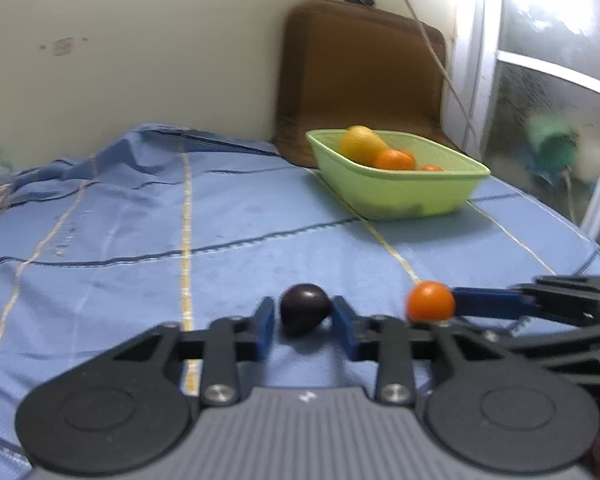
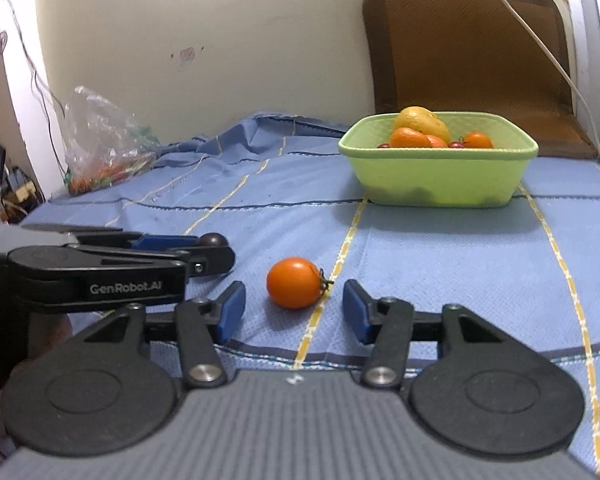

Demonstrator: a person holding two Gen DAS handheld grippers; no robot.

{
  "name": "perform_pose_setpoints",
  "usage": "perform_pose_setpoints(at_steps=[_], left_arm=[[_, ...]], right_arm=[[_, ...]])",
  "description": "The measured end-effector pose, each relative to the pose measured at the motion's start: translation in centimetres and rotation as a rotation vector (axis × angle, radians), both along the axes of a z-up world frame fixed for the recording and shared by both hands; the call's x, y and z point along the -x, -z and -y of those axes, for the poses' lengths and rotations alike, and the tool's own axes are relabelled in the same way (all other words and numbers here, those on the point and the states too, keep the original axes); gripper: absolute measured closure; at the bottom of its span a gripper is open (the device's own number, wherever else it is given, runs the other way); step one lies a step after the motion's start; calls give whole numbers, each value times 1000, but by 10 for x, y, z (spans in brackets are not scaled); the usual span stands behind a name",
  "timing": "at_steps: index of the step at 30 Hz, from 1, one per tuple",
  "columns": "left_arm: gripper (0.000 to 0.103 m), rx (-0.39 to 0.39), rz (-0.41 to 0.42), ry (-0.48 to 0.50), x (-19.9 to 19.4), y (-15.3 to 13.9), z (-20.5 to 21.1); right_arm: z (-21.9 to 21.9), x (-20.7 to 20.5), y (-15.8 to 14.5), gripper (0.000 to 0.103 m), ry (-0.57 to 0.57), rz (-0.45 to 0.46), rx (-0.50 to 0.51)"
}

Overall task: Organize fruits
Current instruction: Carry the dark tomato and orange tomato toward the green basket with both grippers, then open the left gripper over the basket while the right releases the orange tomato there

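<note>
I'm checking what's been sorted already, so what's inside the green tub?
In the tub: a yellow fruit, two orange fruits, and small red ones peeking out. Its wall hides anything lower down.

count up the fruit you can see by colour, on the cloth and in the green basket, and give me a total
Orange: 4 – one on the cloth between the right gripper fingers, three in the green basket, e.g.
Yellow: 1 – large fruit in the basket
Dark purple: 1 – plum between the left gripper fingers
Small red: 2 – partly hidden in the basket, e.g.
Total: 8 visible
</note>
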State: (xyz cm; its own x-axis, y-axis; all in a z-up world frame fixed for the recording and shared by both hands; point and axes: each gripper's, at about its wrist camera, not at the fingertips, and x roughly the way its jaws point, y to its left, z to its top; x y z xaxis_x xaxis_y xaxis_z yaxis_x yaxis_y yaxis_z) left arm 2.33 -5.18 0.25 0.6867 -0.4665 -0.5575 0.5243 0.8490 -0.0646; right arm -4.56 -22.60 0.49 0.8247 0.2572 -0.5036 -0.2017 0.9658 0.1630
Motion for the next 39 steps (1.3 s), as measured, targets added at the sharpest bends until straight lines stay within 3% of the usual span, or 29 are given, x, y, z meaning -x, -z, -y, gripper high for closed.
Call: perform_pose_setpoints(at_steps=[1,5,8,16,24,26,28,34,37,39], left_arm=[[74,-8,6,2,1,0,2],[75,23,-12,39,-2,-6,3],[75,60,15,61,-8,-23,9],[74,84,90,138,-55,-66,78],[73,101,-61,145,-128,-53,133],[71,113,-104,138,-141,-47,136],[64,135,-118,133,-148,-44,134],[61,214,-103,113,-152,-49,117],[61,263,-97,87,-151,-55,101],[61,255,-78,59,-145,-58,92]], right_arm=[[-1,-1,0,71,-5,-2,12],[2,-5,-1,71,-16,4,-9],[12,-1,-8,71,0,63,-29],[56,-31,-40,71,138,209,-29],[107,-96,-37,70,239,170,-75],[116,-102,-32,68,237,173,-96],[122,-101,-28,51,261,182,-123],[167,-75,-34,50,378,279,-315],[173,-74,-35,51,423,307,-317],[171,-73,-35,51,436,316,-299]])
